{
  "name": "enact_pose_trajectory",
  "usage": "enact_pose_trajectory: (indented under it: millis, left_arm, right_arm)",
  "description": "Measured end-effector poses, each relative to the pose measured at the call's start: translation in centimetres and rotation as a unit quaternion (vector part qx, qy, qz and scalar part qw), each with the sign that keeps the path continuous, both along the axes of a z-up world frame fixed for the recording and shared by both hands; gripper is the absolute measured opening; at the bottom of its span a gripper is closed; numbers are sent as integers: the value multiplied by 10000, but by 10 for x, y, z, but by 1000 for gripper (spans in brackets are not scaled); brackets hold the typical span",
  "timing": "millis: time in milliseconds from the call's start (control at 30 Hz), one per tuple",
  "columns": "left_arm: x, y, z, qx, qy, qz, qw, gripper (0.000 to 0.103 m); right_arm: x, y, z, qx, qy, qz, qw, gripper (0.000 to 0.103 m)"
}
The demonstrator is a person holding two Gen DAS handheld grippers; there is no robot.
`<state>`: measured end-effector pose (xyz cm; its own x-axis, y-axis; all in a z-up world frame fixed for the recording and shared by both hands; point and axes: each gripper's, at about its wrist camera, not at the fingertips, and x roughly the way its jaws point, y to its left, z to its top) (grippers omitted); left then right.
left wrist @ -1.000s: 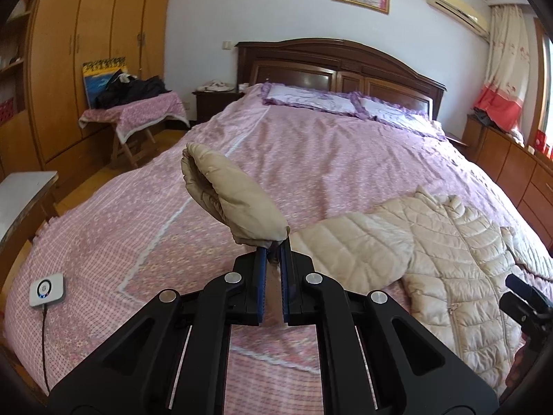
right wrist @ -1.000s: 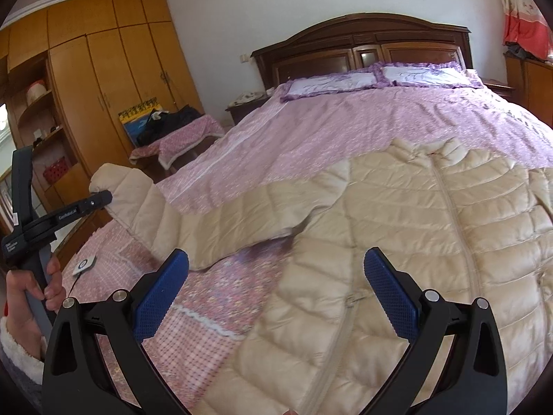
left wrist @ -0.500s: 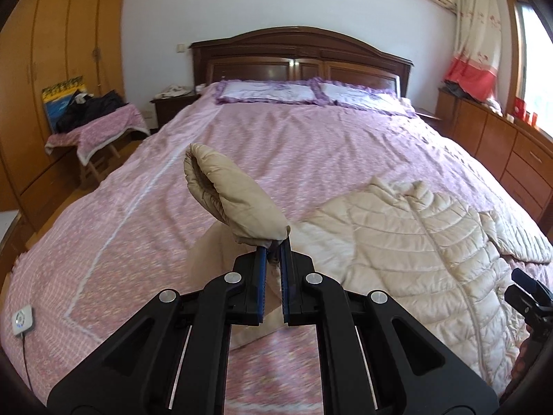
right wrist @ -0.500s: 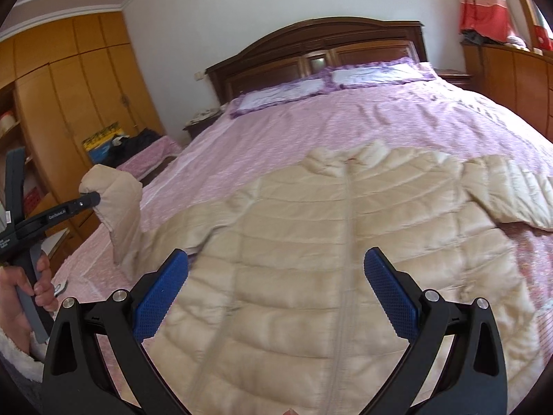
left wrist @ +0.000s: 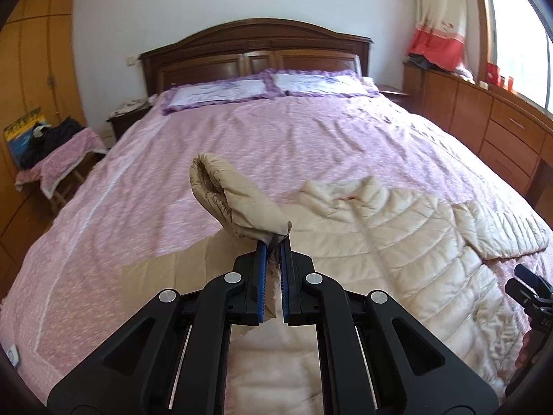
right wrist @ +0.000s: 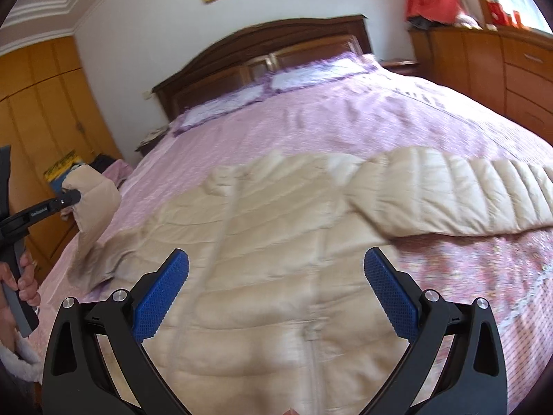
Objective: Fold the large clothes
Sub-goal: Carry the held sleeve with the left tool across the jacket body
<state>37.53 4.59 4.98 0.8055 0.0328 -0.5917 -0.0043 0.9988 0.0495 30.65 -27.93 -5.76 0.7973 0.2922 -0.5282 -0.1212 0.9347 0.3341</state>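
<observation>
The left gripper (left wrist: 272, 243) points down over the bed (left wrist: 242, 145), jaws clamped on the cuff of the beige puffer jacket's sleeve (left wrist: 235, 197), held raised off the cover; the jacket (right wrist: 276, 242) lies front-up, zipped, across the pink bedspread; the right gripper (right wrist: 276, 276) hovers above its chest, jaws spread wide, holding nothing.

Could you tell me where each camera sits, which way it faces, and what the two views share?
Left wrist: on the left tongs, facing the headboard over the bed; they are shut on the jacket's sleeve cuff.
Right wrist: on the right tongs, open above the beige jacket, facing the same way; the left hand shows at the left edge.
Shared: jacket, lifted cuff, pillows, headboard.
</observation>
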Motion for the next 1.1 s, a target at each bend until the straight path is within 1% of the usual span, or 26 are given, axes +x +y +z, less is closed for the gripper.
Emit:
enact_pose_trajectory:
  millis: [100, 233, 367, 500, 567, 667, 800, 933, 1033, 1100]
  left_arm:
    - [20, -32, -4, -19, 115, -201, 9997, 6]
    - [45, -81, -9, 103, 172, -448, 9988, 6]
    - [67, -126, -20, 77, 311, -624, 9975, 7]
    - [80, -167, -31, -153, 414, -780, 9960, 7]
    - [79, -186, -37, -86, 414, -858, 9954, 7]
    - [74, -218, -50, 178, 461, -1005, 9937, 10]
    - [73, -238, -69, 365, 608, -1064, 9918, 11]
    - [70, -245, -78, 317, 705, -1100, 9909, 11]
    - [66, -251, -83, 344, 733, -1144, 9901, 12]
    - [60, -255, -85, 372, 731, -1205, 9893, 12]
  right_arm:
    - [3, -31, -7, 187, 70, -250, 9995, 98]
    - [5, -68, -14, 318, 142, -588, 9977, 98]
    - [2, -97, -16, 623, 67, -811, 9947, 98]
    - [0, -107, -20, 557, 87, -772, 9954, 98]
    - [-1, -112, -27, 586, 155, -747, 9954, 98]
    - [0, -117, -34, 667, 251, -694, 9950, 98]
    - [-3, -130, -42, 752, 317, -770, 9937, 98]
    - [-10, -147, -45, 886, 261, -1126, 9893, 98]
    - [-11, -156, -51, 1054, 320, -1164, 9871, 98]
    - [-10, -158, -53, 1068, 361, -1170, 9867, 98]
